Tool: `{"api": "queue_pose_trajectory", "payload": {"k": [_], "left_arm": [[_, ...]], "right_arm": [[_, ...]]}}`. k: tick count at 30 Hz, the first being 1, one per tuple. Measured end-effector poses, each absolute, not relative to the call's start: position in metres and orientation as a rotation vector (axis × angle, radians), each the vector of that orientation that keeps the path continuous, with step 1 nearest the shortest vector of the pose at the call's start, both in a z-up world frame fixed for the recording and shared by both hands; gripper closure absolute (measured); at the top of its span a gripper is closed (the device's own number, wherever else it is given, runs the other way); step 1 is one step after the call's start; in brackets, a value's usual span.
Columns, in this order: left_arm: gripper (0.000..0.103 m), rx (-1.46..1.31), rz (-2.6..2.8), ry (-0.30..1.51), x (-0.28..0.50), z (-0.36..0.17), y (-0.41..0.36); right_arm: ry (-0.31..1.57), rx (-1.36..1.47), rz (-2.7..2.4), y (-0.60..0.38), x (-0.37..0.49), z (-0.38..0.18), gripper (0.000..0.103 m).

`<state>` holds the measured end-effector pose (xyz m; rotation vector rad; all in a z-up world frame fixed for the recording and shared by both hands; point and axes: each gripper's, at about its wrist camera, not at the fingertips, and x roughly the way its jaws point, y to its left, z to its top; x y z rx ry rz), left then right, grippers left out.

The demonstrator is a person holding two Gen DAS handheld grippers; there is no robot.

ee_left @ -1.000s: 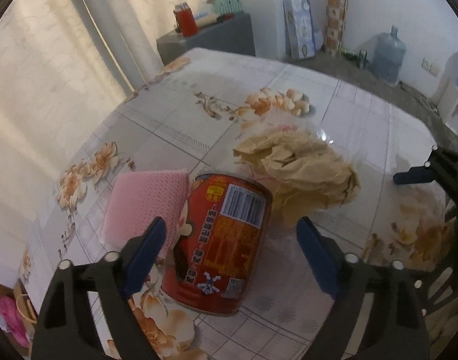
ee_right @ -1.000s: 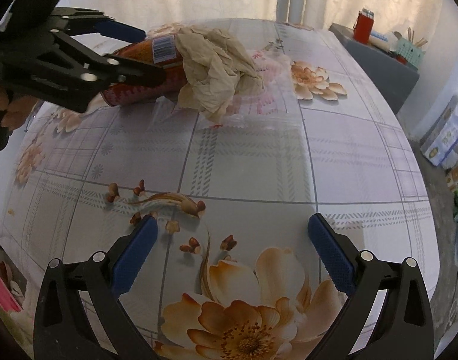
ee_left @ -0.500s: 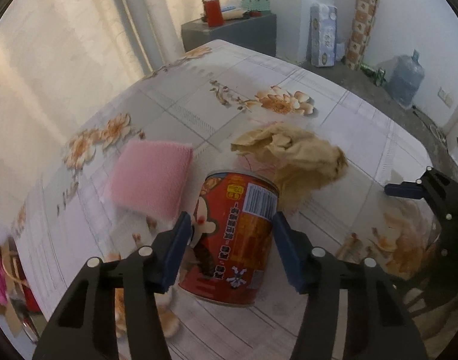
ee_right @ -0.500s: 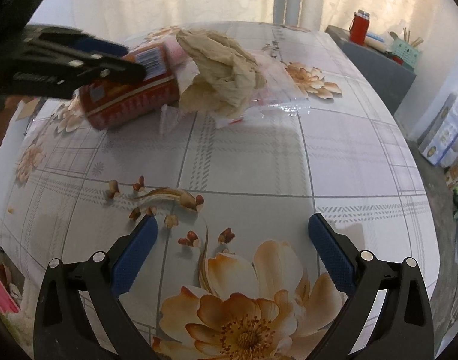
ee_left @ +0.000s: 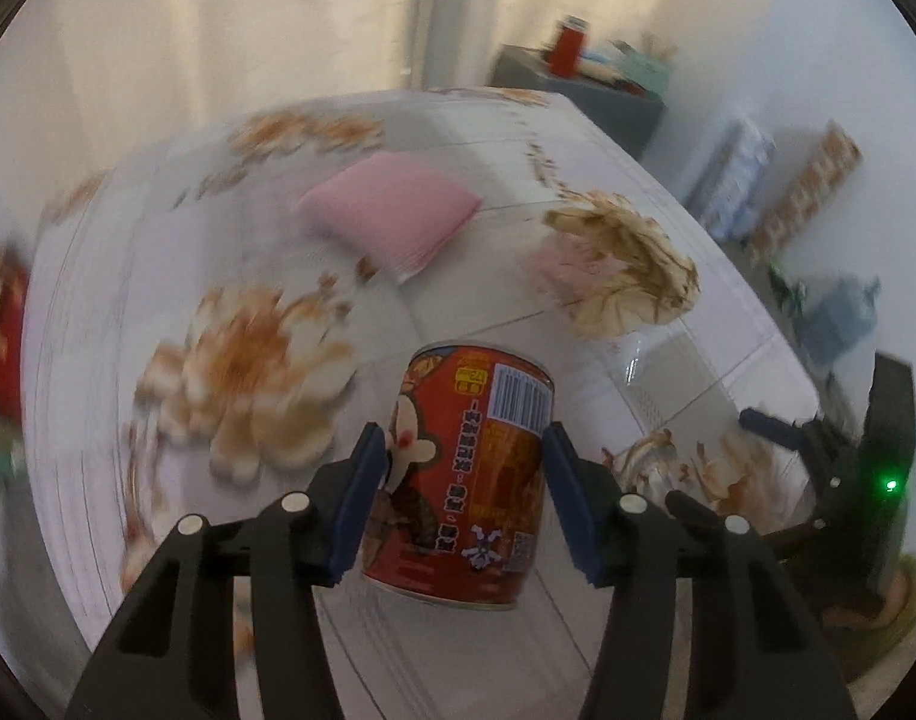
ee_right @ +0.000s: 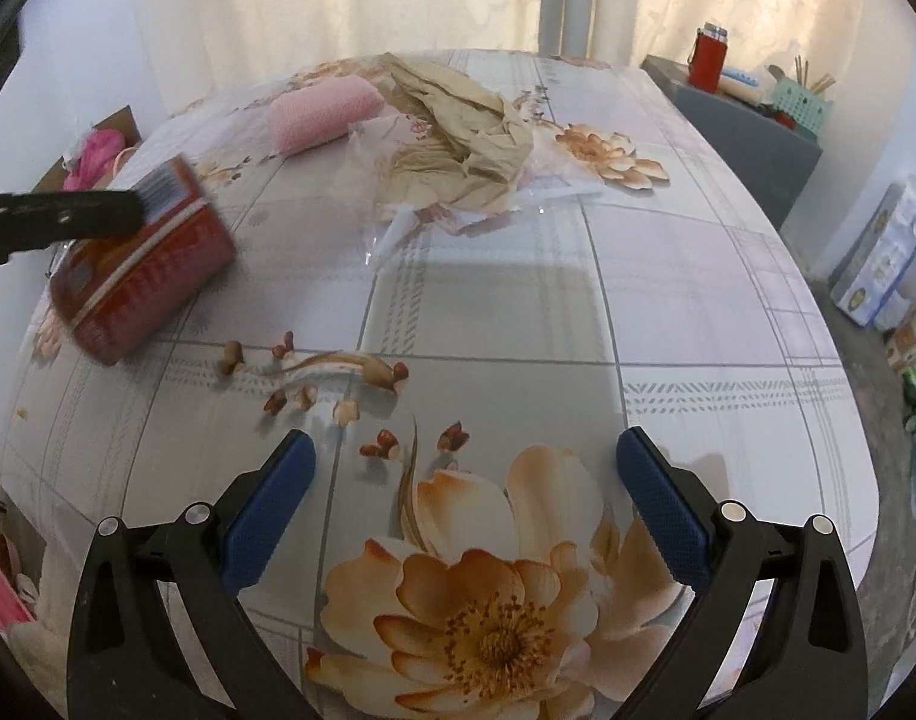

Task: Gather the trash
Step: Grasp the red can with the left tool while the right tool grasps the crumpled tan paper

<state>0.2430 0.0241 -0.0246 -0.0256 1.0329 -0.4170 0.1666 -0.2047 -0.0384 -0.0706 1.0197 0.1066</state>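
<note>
My left gripper (ee_left: 458, 498), whose jaws stood wide around the red can (ee_left: 467, 474) a second ago, is now clamped on its sides and carries it off the flowered table (ee_right: 518, 300), while my right gripper (ee_right: 464, 516) hangs open, empty, with the crumpled paper (ee_right: 458, 138) left to collect.

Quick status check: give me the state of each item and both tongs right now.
Left tongs: shut on the red can, jaws have just closed onto it.
Red can: gripped, tilted, blurred.
Right tongs: open, holding nothing.
Crumpled brown paper: loose on the table.
Pink sponge: lying on the table, untouched.
</note>
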Motion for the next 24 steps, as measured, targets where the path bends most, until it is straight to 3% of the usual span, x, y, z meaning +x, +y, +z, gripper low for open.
{"api": "queue_pose_trajectory", "payload": {"k": [7, 16, 19, 24], "left_arm": [[0.043, -0.103, -0.376, 1.052, 0.232, -0.031, 0.039], [0.039, -0.116, -0.396, 1.039, 0.236, -0.041, 0.035], [0.039, -0.135, -0.392, 1.033, 0.236, -0.043, 0.035], [0.039, -0.147, -0.392, 1.024, 0.235, -0.045, 0.035]], "right_arm": [[1.054, -0.100, 0.105, -0.205, 0.166, -0.030, 0.007], [0.866, 0.003, 0.137, -0.219, 0.191, 0.043, 0.009], [0.848, 0.019, 0.150, -0.219, 0.211, 0.049, 0.016], [0.903, 0.029, 0.162, -0.215, 0.245, 0.036, 0.040]]}}
